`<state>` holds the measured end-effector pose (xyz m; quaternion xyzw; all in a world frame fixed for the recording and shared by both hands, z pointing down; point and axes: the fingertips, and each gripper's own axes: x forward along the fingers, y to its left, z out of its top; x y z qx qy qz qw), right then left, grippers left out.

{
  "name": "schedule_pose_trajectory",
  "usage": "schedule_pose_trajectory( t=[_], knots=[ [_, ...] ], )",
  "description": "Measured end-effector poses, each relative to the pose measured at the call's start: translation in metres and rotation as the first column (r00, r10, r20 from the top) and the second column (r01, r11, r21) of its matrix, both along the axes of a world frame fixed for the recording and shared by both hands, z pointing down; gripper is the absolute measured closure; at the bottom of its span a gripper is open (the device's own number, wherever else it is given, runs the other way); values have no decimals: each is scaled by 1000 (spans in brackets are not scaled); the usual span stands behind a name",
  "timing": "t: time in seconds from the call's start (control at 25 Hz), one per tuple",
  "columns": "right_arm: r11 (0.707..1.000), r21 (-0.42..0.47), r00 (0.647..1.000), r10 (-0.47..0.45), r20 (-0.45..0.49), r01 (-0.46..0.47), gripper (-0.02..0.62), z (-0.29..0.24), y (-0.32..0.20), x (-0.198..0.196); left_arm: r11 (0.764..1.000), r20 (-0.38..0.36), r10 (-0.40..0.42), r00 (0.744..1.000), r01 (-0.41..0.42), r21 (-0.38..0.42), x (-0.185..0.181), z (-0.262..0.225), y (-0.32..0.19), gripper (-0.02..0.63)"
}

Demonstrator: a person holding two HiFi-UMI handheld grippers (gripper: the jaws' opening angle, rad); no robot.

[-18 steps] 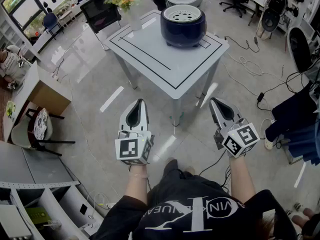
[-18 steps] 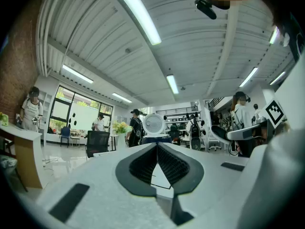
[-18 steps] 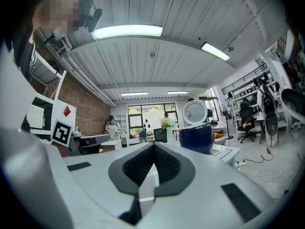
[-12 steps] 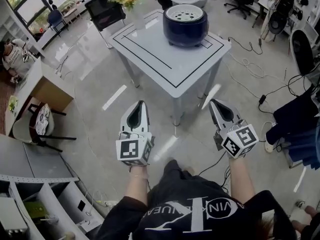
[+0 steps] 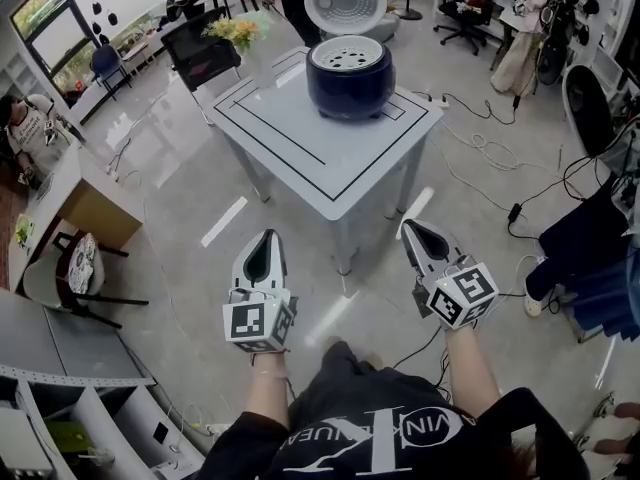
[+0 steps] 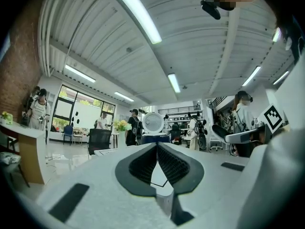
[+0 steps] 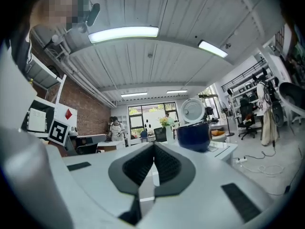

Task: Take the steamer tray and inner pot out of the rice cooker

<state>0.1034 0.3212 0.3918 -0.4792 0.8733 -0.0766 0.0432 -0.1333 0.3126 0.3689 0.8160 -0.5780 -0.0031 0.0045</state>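
A person stands on a pale tiled floor, seen from above, with a gripper held out level in each hand. The left gripper [image 5: 268, 238] and right gripper [image 5: 413, 230] both have their jaws pressed together with nothing between them, as each gripper's own view confirms.

Well ahead, a white desk [image 5: 320, 153] carries a dark blue rice cooker [image 5: 345, 76] near its far corner, with a vase of flowers [image 5: 238, 30] beside it. The cooker stands upright and its lid [image 5: 345, 0] is swung up and back, so its mouth faces the ceiling. The white perforated steamer tray [image 5: 346, 53] lies flat in that mouth. The inner pot is hidden beneath it. Cooker and tray are round (so neither has a real long axis), and the way out is straight up.

The step in hand appears to be the approach, since the cooker is out of reach. It would go best by walking up to the near edge of the desk and parting the jaws before arriving. The tray's rim is best taken from above and lifted vertically, clear of the raised lid.
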Motion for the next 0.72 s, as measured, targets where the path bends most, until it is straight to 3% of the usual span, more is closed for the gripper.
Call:
schedule_pose_trajectory(
  t=[0.08,0.16,0.28,0.72],
  knots=[
    [1000,1,1000,-4,5,4,594,1,-2,3,1000,-15,22,1000,-22,20,5,-1,-2,591],
    [1000,0,1000,-18,17,18,459,1,-4,5,998,-33,48,998,-47,29,12,-1,-3,567],
    [1000,8,999,-16,37,15,441,-1,-6,14,998,-33,63,997,-62,25,20,1,-3,477],
    [1000,5,998,-25,55,24,428,6,-27,29,999,-31,35,999,-33,37,19,3,-24,472]
  ],
)
